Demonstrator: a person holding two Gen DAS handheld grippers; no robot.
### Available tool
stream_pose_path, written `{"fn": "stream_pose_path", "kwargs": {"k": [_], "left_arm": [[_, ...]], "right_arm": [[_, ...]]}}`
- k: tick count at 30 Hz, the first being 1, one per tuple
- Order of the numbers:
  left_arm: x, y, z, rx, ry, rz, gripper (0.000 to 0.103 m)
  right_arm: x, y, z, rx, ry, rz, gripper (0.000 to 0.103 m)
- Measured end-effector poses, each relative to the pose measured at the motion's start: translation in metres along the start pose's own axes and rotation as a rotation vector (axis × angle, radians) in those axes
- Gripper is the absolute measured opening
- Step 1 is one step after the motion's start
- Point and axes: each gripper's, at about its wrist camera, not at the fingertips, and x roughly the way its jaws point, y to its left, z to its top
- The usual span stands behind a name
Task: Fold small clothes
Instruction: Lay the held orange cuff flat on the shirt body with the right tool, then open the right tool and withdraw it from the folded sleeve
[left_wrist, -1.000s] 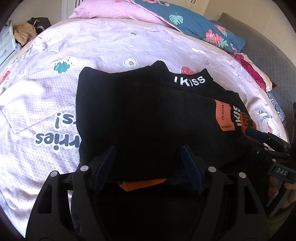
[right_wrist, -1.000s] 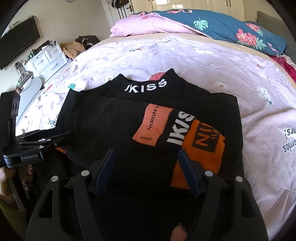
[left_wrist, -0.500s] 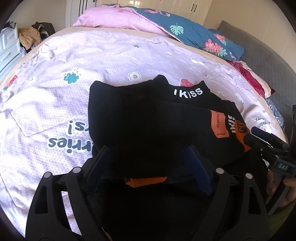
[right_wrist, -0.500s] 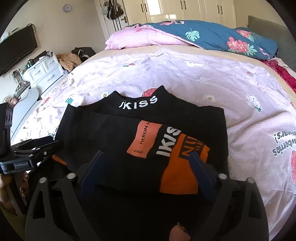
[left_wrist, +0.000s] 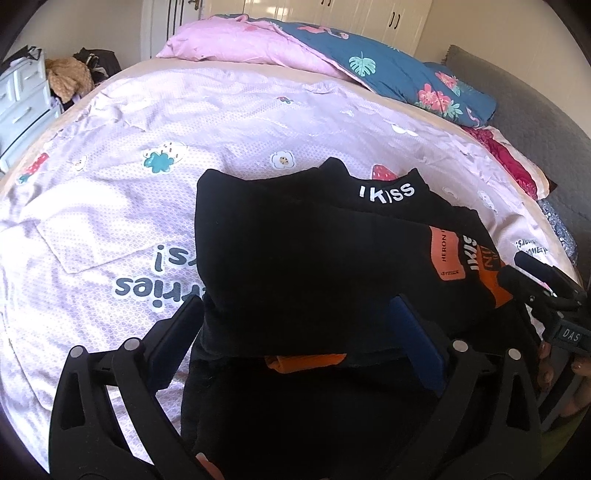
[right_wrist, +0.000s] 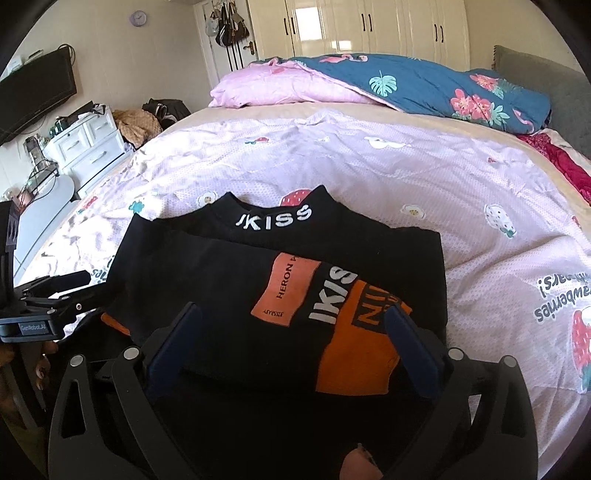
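Observation:
A small black shirt (left_wrist: 314, 251) with an orange panel and white "IKISS" lettering lies folded on the bed; it also shows in the right wrist view (right_wrist: 288, 280). My left gripper (left_wrist: 295, 325) is open, its fingers either side of the shirt's near left edge, above the cloth. My right gripper (right_wrist: 291, 332) is open over the near right part with the orange print. Neither holds any cloth. The right gripper shows at the right edge of the left wrist view (left_wrist: 535, 284). The left gripper shows at the left of the right wrist view (right_wrist: 55, 291).
The lilac printed bedsheet (right_wrist: 424, 177) covers the bed. A pink and blue quilt (right_wrist: 369, 85) is piled at the far end. White drawers (right_wrist: 88, 144) and a TV (right_wrist: 37, 92) stand at the left. A grey headboard (left_wrist: 535, 110) is at the right.
Both grippers have pulled back and risen from the shirt; the views now show more of the bed and room. The shirt has stayed folded in place.

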Motion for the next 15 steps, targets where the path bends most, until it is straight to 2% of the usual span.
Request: {"fn": "stream_pose_path", "kwargs": {"k": [10,15], "left_arm": [[-0.022,-0.001,-0.002,0.020,-0.054,0.030,0.094],[-0.036,-0.001,-0.001,0.004,-0.086,0.020,0.094]], "right_arm": [[-0.024,-0.001,0.007,0.027,-0.073,0.009,0.099],[-0.041,0.000,0.009,0.031,-0.110,0.014,0.099]]}}
